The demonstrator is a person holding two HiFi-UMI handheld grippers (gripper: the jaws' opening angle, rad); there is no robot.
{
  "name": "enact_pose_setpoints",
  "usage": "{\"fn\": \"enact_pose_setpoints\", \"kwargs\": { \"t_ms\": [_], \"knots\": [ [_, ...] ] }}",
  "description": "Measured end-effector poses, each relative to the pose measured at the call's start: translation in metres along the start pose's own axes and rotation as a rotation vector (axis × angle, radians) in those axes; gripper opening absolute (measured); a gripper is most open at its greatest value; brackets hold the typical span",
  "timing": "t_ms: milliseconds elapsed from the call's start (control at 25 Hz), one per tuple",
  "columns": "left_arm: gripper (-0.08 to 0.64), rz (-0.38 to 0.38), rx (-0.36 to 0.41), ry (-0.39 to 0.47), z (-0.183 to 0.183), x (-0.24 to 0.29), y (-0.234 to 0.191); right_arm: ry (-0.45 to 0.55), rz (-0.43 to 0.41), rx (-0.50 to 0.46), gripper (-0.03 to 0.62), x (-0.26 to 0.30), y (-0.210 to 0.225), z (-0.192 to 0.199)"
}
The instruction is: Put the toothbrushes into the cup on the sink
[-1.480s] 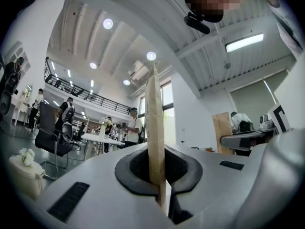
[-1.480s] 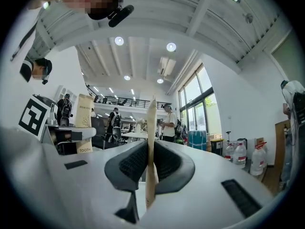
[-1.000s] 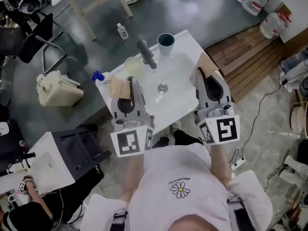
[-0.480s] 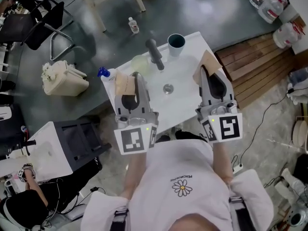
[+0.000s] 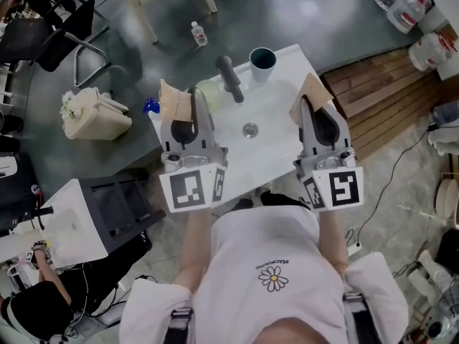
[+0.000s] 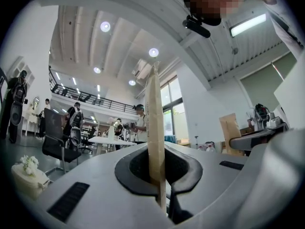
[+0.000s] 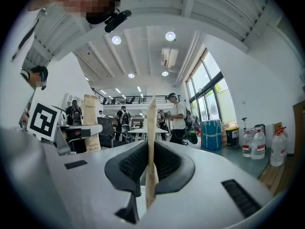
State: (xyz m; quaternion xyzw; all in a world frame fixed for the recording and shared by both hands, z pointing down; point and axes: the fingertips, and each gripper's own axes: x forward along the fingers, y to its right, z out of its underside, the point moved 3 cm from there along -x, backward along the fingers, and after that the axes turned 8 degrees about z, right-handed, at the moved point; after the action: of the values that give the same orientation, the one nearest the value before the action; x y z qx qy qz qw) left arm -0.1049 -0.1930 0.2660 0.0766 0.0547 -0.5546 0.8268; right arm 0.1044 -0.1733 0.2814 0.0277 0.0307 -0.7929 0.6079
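Leftward and slightly farther out went the left hand-held gripper (image 5: pixel 188 100), its jaws closed fully on a flat brown toothbrush packet (image 5: pixel 172 102). The right hand-held gripper (image 5: pixel 310 104) pinched a second packet (image 5: pixel 311 92) edge-on. Only the head view showed the cup (image 5: pixel 262 61), empty, on the far rim of the sink (image 5: pixel 276 117). The gripper views showed ceiling and bystanders.

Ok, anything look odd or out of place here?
Only the wrapping: the toothbrushes are still in paper. The left tool clamps one packet, the right tool another. The cup stands upright on the sink; nothing spilled.
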Motion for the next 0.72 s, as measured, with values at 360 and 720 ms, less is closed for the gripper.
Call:
{"fn": "enact_pose_setpoints", "kwargs": {
  "t_ms": [360, 720],
  "knots": [
    [0.015, -0.015, 0.032, -0.008, 0.039, 0.045, -0.031, -0.031, -0.006, -0.010, 0.026, 0.006, 0.009, 0.015],
    [0.015, -0.020, 0.038, -0.084, 0.103, 0.071, -0.048, -0.067, -0.004, -0.010, 0.026, 0.021, 0.014, 0.026]
  ]
}}
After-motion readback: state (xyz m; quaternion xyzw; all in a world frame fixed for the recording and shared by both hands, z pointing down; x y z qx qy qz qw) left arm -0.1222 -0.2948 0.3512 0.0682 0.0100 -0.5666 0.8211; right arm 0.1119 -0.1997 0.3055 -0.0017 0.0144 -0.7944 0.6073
